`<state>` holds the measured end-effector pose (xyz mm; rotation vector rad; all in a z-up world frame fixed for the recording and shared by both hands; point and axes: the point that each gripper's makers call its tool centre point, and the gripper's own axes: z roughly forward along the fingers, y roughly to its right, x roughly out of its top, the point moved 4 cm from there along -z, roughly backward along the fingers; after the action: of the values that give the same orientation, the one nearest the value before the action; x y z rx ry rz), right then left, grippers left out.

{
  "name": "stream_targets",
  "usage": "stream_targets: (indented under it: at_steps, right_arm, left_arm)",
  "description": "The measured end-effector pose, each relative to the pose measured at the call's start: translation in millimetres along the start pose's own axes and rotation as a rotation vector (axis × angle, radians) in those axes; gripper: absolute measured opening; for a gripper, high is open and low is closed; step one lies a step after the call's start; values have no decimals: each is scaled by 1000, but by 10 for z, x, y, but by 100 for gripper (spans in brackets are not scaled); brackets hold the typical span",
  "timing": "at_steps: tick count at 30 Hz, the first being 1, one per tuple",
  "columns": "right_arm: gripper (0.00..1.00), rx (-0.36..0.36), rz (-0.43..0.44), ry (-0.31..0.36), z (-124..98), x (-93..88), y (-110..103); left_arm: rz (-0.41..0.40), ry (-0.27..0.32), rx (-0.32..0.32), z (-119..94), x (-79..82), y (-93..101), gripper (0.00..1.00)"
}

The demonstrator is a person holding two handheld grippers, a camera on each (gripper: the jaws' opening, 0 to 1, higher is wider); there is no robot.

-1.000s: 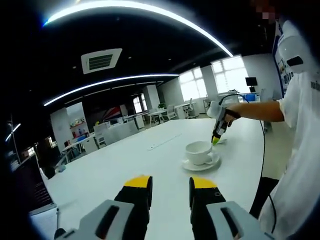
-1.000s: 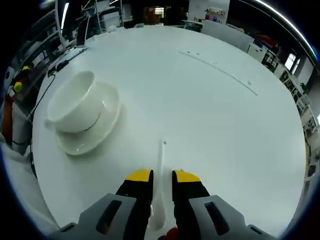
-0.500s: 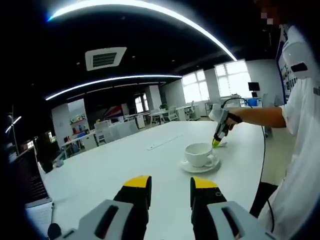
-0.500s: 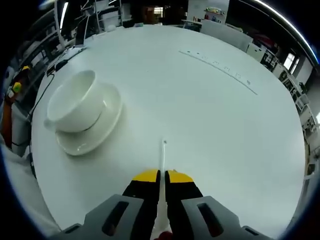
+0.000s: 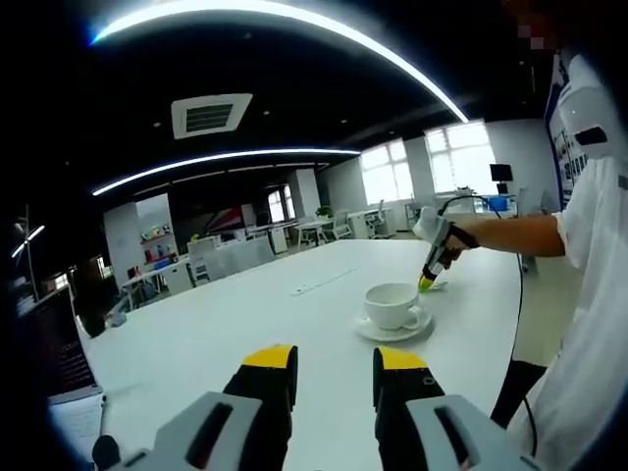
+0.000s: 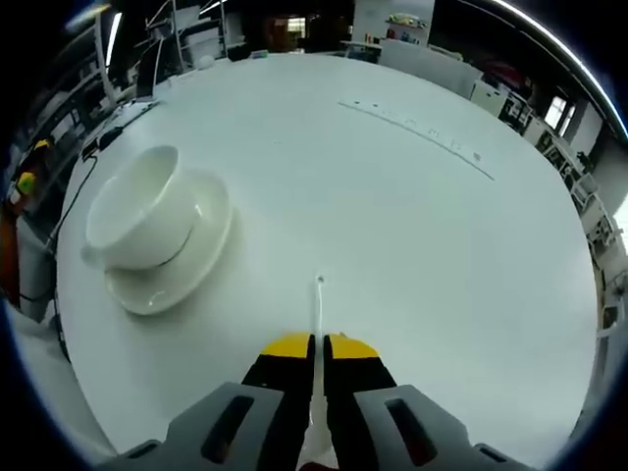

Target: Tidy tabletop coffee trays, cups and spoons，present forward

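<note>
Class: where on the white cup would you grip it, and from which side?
Grip the cup at its open rim, one tool jaw inside and one outside, coming from above. It stands upright on its saucer, mouth clear, and its small handle looks hard to pinch.

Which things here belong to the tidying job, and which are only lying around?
For the job:
- white cup
- saucer under it
- white spoon, clamped in the right gripper
- left gripper, open, holding nothing

Just around:
- laptop at the table's edge
- cables beside the table
</note>
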<state>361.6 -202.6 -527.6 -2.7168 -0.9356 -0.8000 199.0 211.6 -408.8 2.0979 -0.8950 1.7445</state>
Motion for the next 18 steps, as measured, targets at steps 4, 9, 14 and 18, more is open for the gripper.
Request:
stream_targets:
  at_steps: [4,9,14,18]
  right_arm:
    - [4,-4,39,24,-29,-9,51]
    - [4,-27,26,40,-100,32,55]
    - [4,-50,10,92,-237,174,45]
    - [4,-55,-11,145,-395,349,-14]
  left_arm:
    - [4,-1,-1,-5,11,-2,32]
    - [5,4,-1,-10,33,-3,32]
    - [7,6,-5,-4,32,4,32]
    - [6,4,-7,-3,23,3,32]
